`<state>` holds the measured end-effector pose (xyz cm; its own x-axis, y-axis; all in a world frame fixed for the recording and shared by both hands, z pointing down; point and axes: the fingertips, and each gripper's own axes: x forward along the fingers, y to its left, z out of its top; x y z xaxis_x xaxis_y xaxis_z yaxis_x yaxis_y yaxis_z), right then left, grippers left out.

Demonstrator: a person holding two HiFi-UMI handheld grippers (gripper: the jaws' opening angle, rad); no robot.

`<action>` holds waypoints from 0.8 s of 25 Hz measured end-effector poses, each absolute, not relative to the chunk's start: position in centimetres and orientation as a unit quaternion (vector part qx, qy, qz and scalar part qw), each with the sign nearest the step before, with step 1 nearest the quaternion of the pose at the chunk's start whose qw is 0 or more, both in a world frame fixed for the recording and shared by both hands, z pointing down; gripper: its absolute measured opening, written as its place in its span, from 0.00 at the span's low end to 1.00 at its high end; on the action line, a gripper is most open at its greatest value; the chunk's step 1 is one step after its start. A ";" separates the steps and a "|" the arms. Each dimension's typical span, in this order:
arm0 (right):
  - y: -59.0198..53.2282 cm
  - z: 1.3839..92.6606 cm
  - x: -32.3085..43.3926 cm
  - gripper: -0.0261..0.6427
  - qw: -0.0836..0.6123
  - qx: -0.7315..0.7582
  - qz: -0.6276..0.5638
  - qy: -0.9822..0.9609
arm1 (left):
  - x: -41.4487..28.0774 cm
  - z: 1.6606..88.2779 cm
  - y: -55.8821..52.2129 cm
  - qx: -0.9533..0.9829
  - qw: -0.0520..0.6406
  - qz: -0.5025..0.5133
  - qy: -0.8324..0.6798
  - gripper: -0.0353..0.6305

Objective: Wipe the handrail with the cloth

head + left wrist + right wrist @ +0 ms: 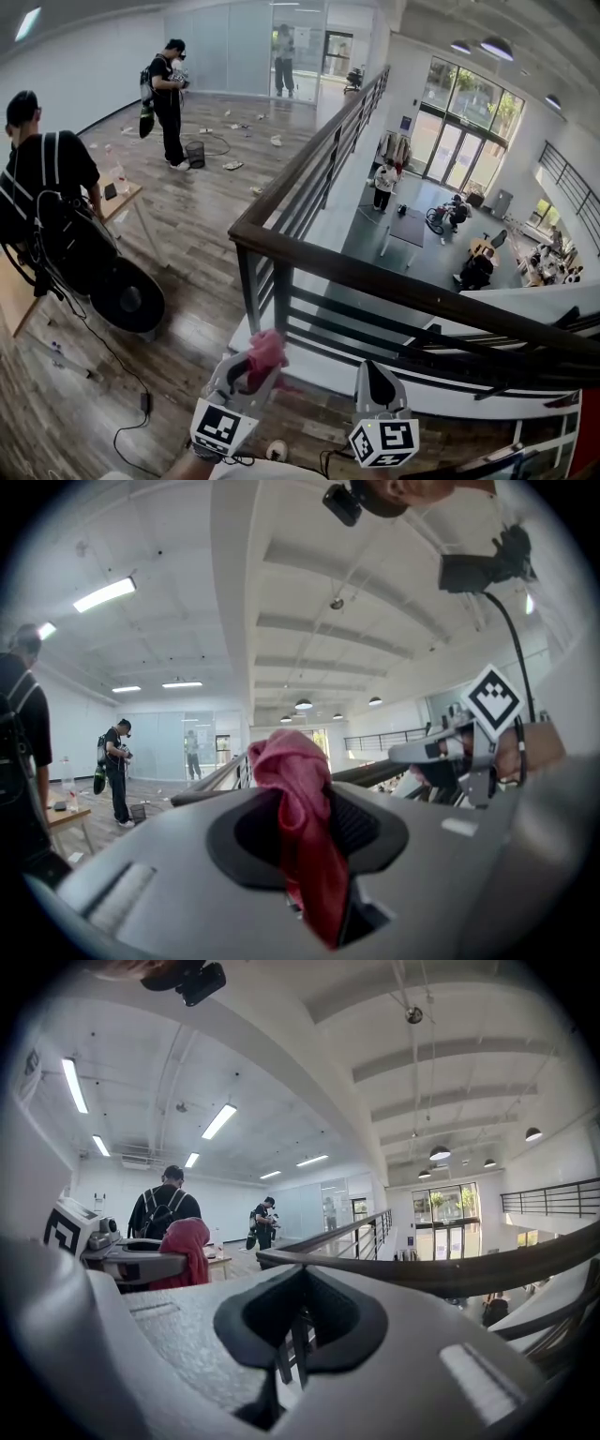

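My left gripper [251,364] is closed on the cloth [266,349], a red-pink rag bunched between the jaws; it stands out above them as a soft knob, and in the left gripper view a tail of it hangs down on the inner side; my right gripper [377,375] has its jaws together with nothing between them, and it hangs just beside the left one. Both are on my side of the handrail [394,283] and lower than it, so the cloth does not touch the dark top rail; I judge that the wiping is not yet begun. To do this step well, I think I must lift the left gripper until the bunched part lies on the top face of the rail, near the corner [240,231] where the two runs meet; I should tilt it so that the cloth meets the wood and not the hard jaw tips; then I draw it along the rail with light and even pressure; the rag is small and folded, so the grip must be firm or the rail will pull it out; the hanging tail could catch on the bars [375,328] under the rail, so I would work on the top; the right gripper should be out of the path.
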<state>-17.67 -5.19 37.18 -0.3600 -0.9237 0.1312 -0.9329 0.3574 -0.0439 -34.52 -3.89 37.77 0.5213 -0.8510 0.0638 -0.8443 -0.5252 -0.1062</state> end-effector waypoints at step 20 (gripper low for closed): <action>-7.7 38.3 -18.5 0.04 0.050 0.547 0.065 -0.833 | -35.0 38.8 -6.0 -0.861 0.027 -0.063 0.504 0.24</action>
<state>-18.49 -7.74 38.30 -0.3962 -0.9050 0.1548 -0.9181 0.3928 -0.0532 -35.04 -5.96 38.77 0.4850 -0.8707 0.0817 -0.8640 -0.4915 -0.1094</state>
